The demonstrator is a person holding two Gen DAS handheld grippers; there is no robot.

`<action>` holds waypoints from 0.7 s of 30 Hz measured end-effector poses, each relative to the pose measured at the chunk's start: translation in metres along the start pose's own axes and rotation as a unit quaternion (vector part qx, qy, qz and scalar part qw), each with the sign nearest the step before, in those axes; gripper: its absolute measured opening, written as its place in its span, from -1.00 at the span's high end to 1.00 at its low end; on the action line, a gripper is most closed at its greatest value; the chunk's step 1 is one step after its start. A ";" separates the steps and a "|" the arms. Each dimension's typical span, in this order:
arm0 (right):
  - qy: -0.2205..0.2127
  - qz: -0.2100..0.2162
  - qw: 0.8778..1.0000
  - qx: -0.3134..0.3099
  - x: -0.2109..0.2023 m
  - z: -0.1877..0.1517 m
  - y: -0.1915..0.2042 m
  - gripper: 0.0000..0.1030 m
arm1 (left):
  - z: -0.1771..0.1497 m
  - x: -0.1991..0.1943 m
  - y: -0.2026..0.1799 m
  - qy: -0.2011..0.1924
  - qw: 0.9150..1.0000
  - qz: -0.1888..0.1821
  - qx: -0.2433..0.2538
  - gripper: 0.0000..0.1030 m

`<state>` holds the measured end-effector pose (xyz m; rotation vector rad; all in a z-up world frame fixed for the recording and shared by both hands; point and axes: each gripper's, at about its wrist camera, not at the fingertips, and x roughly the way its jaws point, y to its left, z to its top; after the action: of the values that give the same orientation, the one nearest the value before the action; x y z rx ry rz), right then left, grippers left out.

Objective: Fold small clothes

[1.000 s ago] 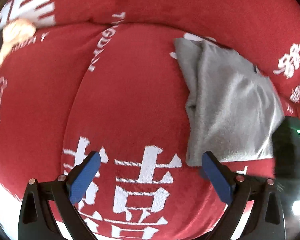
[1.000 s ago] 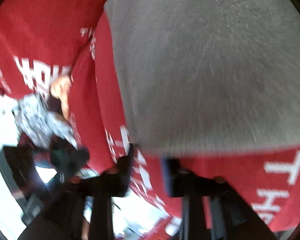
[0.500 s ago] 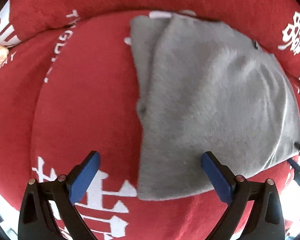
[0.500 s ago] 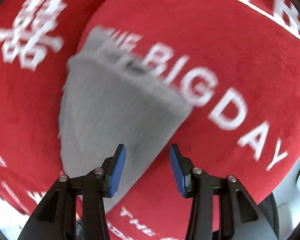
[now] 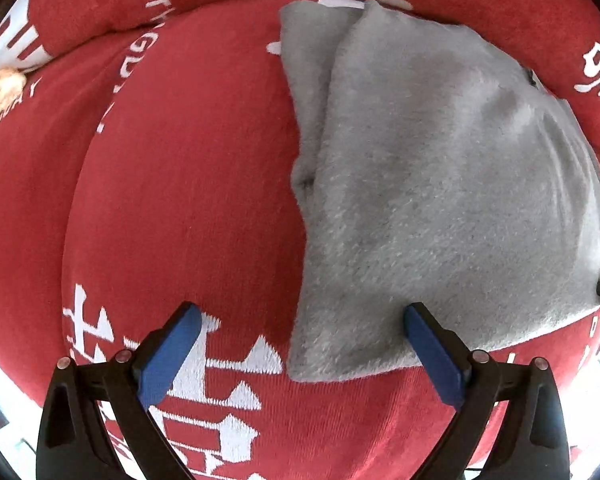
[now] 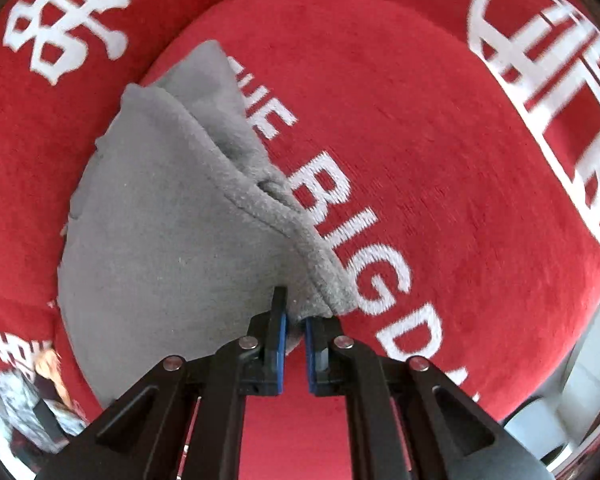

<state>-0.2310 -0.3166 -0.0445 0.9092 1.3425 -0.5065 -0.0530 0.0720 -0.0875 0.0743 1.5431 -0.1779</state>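
Lying on the red cover (image 5: 172,184), the grey cloth (image 5: 440,184) is seen already doubled over, with a lower layer showing along its edge toward 10 o'clock, so at least one fold is judged done. A corner is pinched between the closed jaws of the right gripper (image 6: 295,334) at 6 o'clock in its view. The left gripper (image 5: 300,344) is held wide and empty over the near edge; a further fold and smoothing are judged left.
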 end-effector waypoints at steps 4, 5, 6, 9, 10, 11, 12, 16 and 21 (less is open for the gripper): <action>0.000 -0.026 0.999 -0.042 -0.005 -0.002 0.012 0.81 | -0.007 -0.006 0.005 0.004 1.000 0.008 0.004 -0.97; 0.004 -0.023 0.999 -0.045 -0.005 -0.002 0.012 0.79 | -0.005 -0.008 0.001 0.004 1.000 0.010 0.005 -0.97; 0.010 -0.018 0.999 -0.044 -0.006 -0.002 0.010 0.71 | -0.004 -0.011 -0.003 0.005 1.000 0.015 0.008 -0.97; 0.012 -0.023 0.999 -0.048 -0.016 -0.006 0.008 0.54 | -0.006 -0.022 -0.008 -0.002 0.999 0.028 0.023 -0.97; 0.011 -0.029 0.998 -0.054 -0.019 -0.008 0.008 0.48 | -0.006 -0.025 -0.012 -0.003 0.999 0.031 0.026 -0.97; 0.011 -0.037 0.997 -0.062 -0.023 -0.012 0.010 0.30 | -0.007 -0.028 -0.016 -0.005 0.999 0.032 0.029 -0.97; 0.009 -0.049 0.996 -0.073 -0.026 -0.018 0.018 0.13 | -0.008 -0.031 -0.018 -0.006 0.999 0.032 0.032 -0.97; 0.004 -0.058 0.991 -0.118 -0.032 -0.036 0.040 0.08 | -0.014 -0.043 -0.027 -0.012 0.999 0.028 0.043 -0.97; 0.026 -0.049 0.986 -0.154 -0.025 -0.056 0.064 0.03 | -0.035 -0.054 -0.024 -0.008 0.998 0.027 0.048 -0.97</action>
<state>-0.2200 -0.2400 -0.0016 0.6072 1.4708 -0.3386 -0.0920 0.0571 -0.0332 0.1902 1.5149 -0.2094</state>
